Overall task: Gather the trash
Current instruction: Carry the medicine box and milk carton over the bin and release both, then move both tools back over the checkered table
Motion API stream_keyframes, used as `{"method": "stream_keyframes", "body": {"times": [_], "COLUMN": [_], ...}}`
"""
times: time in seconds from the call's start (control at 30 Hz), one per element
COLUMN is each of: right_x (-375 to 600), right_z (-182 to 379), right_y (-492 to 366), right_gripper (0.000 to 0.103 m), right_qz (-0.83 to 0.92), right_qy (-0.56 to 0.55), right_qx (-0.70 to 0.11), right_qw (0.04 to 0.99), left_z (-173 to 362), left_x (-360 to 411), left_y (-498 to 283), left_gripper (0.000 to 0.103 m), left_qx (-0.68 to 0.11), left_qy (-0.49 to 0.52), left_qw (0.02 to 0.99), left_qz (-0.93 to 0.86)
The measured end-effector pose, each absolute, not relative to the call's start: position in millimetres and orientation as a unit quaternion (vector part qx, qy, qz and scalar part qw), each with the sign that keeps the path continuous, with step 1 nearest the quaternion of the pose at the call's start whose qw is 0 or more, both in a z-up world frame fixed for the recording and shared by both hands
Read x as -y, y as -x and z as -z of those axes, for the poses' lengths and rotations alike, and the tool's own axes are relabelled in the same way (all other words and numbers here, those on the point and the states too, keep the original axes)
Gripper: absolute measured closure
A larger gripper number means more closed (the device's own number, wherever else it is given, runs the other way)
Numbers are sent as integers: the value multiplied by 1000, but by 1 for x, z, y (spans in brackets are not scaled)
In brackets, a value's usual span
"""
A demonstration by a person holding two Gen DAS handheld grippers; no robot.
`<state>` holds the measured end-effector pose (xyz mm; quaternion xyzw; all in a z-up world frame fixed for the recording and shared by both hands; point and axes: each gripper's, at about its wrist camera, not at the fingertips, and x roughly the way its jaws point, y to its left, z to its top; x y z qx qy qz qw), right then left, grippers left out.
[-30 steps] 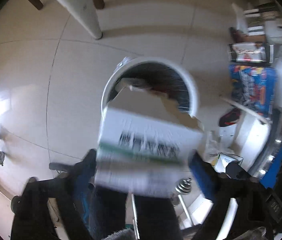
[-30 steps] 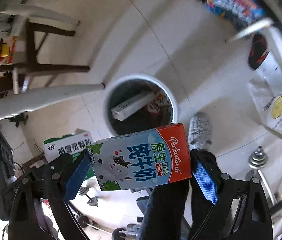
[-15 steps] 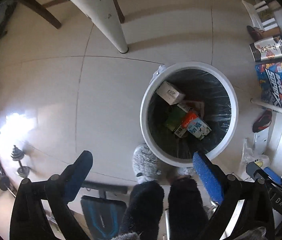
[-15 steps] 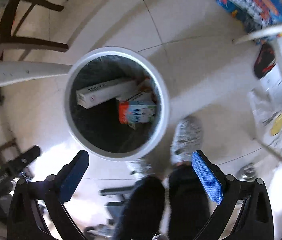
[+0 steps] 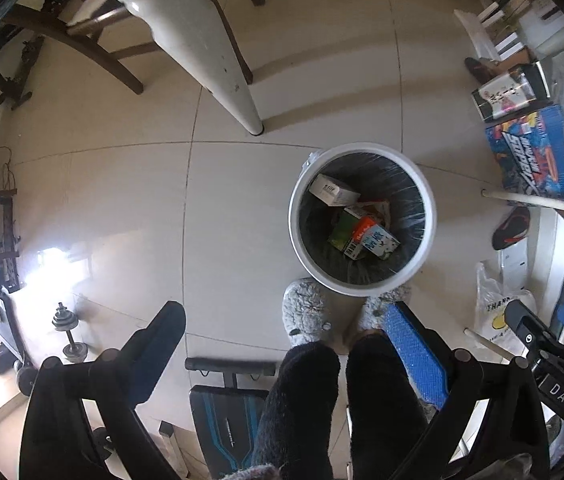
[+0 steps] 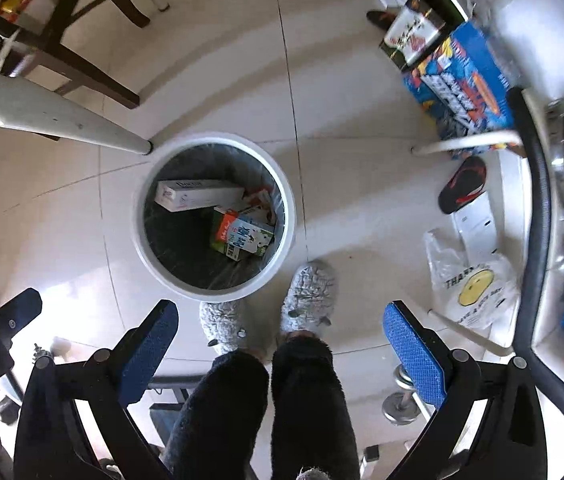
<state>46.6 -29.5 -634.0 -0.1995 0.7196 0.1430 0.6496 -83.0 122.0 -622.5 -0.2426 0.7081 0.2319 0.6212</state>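
A white round bin [image 5: 302,236] [image 6: 140,240] with a dark liner stands on the tiled floor. Inside it lie a milk carton [image 5: 376,242] [image 6: 244,236] with an orange end, a green box [image 5: 342,228] and a long white box [image 5: 332,190] [image 6: 198,194]. My left gripper [image 5: 286,320] hangs high above the floor, open and empty, with the bin ahead to its right. My right gripper [image 6: 282,320] is also open and empty, above and to the right of the bin. Both point straight down.
A person's dark trouser legs and grey slippers [image 6: 310,292] stand beside the bin. A white table leg [image 5: 222,60] and dark chair legs [image 6: 82,60] are beyond it. Blue boxes [image 6: 462,80], a plastic bag [image 6: 470,284], a black shoe [image 6: 462,186] and dumbbells [image 5: 68,332] lie around.
Both grippers let go of their boxes, which fell into the bin. Both then rose, so the bin looks smaller and farther below.
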Motion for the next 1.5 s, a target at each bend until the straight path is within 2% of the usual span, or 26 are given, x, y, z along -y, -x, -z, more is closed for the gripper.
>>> {"method": "stream_keyframes", "body": {"times": [0.33, 0.6, 0.9, 1.2, 1.37, 1.5], "right_x": [26, 27, 13, 0, 7, 17], "right_z": [521, 404, 289, 220, 200, 209], "right_y": [-35, -21, -23, -96, -189, -280], "right_gripper": [0, 0, 0, 0, 0, 0], "right_qz": [-158, -175, -203, -193, -157, -134], "right_qy": [194, 175, 136, 67, 30, 16], "right_qx": [-699, -683, -657, -624, -615, -616], "right_qw": [671, 687, 713, 754, 772, 776], "left_z": [528, 440, 351, 289, 280, 285], "left_x": [-113, -111, -125, -156, -179, -205], "left_y": [98, 106, 87, -12, -104, -188], "left_gripper": [1, 1, 1, 1, 1, 1], "left_qx": [-693, -678, -630, -572, -564, -568], "left_qy": [248, 242, 222, 174, 163, 175], "left_qw": [640, 666, 718, 775, 784, 781], "left_qz": [-220, -197, -194, -206, -202, -193]}}
